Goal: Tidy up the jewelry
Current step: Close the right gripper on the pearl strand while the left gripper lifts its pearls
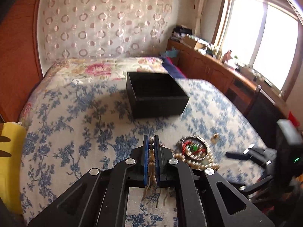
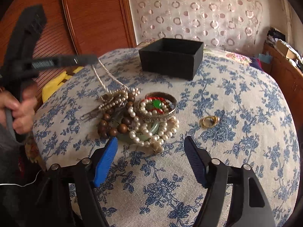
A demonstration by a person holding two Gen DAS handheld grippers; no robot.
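I'm working over the bed [image 2: 236,98], its blue-flowered cover carrying the open black box [image 2: 171,57] at the far side and the jewelry pile [image 2: 140,117] nearer me. My left gripper [image 1: 151,141] is clamped tight on a beaded strand [image 1: 151,145], tassel dangling. My right gripper [image 2: 150,151] hangs wide apart, empty, just short of the pearls [image 2: 151,134]. I'd lift slowly so the strand untangles, then carry it over the box.

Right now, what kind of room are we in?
Most likely a bedroom. The jewelry pile and black box sit on a flowered bedspread, with a floral pillow behind and a wooden cabinet under the window.
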